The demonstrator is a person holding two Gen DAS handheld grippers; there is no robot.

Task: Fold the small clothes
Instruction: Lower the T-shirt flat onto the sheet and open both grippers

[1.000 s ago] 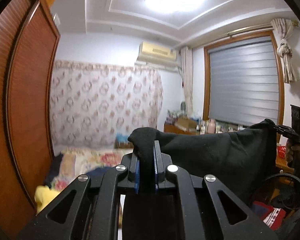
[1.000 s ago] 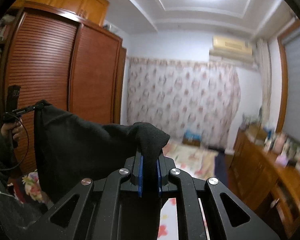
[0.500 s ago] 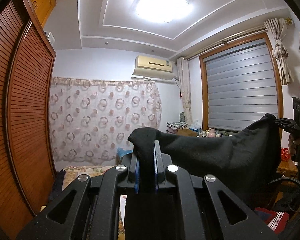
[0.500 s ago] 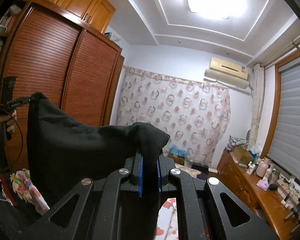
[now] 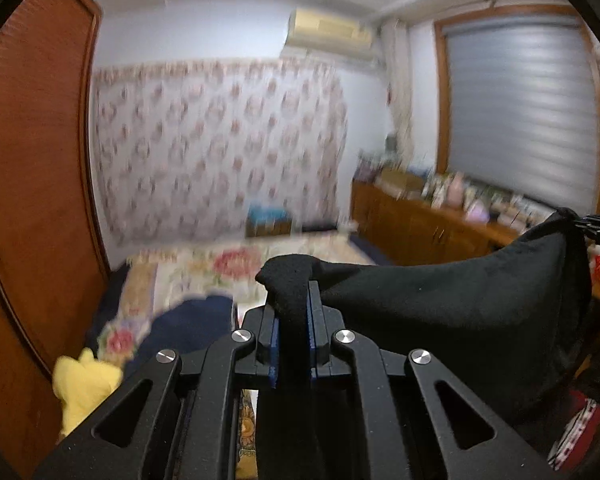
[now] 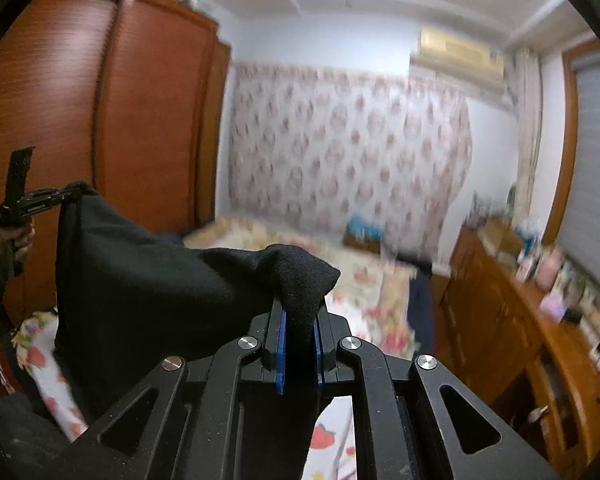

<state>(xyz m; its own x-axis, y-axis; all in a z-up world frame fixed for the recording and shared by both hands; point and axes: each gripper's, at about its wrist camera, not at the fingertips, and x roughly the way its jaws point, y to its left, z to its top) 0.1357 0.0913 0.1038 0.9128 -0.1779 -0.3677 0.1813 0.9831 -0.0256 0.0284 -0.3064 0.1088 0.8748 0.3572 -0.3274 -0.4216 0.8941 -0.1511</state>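
Above the bed (image 5: 204, 268), black garment (image 5: 460, 304) hangs stretched.

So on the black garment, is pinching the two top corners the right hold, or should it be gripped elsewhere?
The top corners look right. The left gripper and the right gripper each pinch a bunched corner of the black garment, approaching along its upper edge from opposite ends. The cloth hangs between them as one sheet, probably ready to lay on the floral bed.

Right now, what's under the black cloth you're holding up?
The black cloth hangs between the left gripper and right gripper. Below and beyond it lies a flowery bedspread. Whatever sits directly behind the cloth is hidden.
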